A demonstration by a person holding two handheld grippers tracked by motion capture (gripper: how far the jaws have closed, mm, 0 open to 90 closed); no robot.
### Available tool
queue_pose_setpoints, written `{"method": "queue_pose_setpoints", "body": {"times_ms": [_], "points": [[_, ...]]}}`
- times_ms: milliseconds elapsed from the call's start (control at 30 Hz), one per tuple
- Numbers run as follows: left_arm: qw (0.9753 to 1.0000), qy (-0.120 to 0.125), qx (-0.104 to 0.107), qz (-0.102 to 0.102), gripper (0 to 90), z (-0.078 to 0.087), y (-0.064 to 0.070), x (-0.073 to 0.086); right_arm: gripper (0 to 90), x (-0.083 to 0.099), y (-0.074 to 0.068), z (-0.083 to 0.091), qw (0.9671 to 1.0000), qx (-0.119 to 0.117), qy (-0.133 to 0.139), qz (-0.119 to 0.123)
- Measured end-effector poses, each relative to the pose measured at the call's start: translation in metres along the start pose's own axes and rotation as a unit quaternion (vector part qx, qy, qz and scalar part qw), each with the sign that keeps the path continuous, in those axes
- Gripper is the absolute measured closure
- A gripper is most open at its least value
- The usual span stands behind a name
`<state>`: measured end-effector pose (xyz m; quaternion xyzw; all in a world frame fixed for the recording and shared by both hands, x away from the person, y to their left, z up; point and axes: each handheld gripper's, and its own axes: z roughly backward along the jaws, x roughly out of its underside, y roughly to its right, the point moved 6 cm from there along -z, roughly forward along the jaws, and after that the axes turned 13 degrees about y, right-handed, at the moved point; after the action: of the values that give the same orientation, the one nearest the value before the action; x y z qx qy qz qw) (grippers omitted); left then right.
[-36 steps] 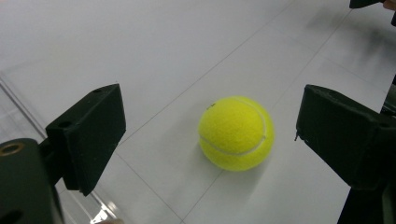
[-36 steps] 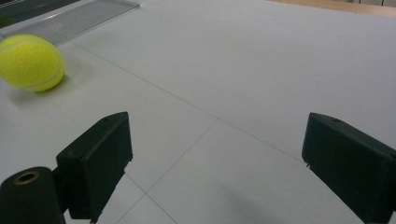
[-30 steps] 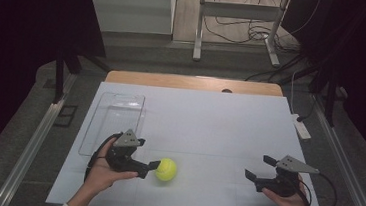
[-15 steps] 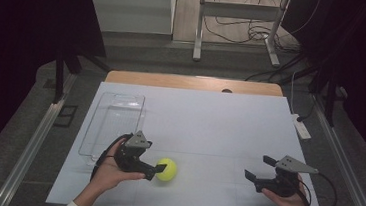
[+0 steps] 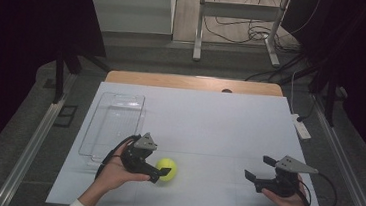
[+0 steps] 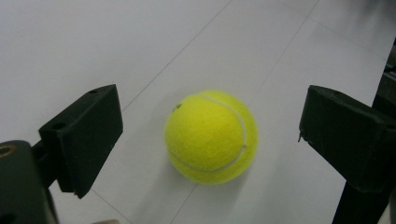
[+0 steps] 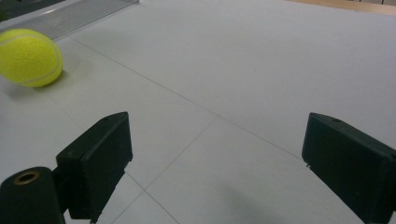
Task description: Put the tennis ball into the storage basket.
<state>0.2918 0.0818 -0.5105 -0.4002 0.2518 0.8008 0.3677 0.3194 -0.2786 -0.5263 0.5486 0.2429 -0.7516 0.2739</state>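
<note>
A yellow tennis ball (image 5: 167, 168) rests on the white table (image 5: 208, 130) near its front edge. My left gripper (image 5: 161, 167) is open, one jaw on each side of the ball (image 6: 211, 136), with a gap left on both sides. Off to the right, my right gripper (image 5: 259, 168) is held open just above the table, nothing between its jaws. From the right gripper view the ball (image 7: 29, 57) lies far off at the upper left.
A clear plastic tray (image 5: 114, 123) lies empty along the table's left side, just behind my left hand. A white power strip (image 5: 301, 126) sits at the right edge. A wooden strip (image 5: 193, 83) runs along the far edge.
My left gripper has slid right toward the ball until its jaws came to either side of it. The ball and the right gripper have stayed put.
</note>
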Motion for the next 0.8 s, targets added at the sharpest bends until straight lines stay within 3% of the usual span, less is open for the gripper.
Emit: {"method": "queue_pose_setpoints", "body": {"times_ms": [367, 800], "points": [[0.9996, -0.03, 0.0, -0.004, 4.5, -0.012, 0.003, 0.002, 8.7, 0.0, 0.0, 0.0, 1.0, 0.001, -0.001, 0.0], [0.9964, -0.083, -0.005, -0.017, 2.2, -0.031, 0.008, 0.007, 8.7, 0.001, 0.0, 0.0, 1.0, 0.001, -0.001, 0.0]]}}
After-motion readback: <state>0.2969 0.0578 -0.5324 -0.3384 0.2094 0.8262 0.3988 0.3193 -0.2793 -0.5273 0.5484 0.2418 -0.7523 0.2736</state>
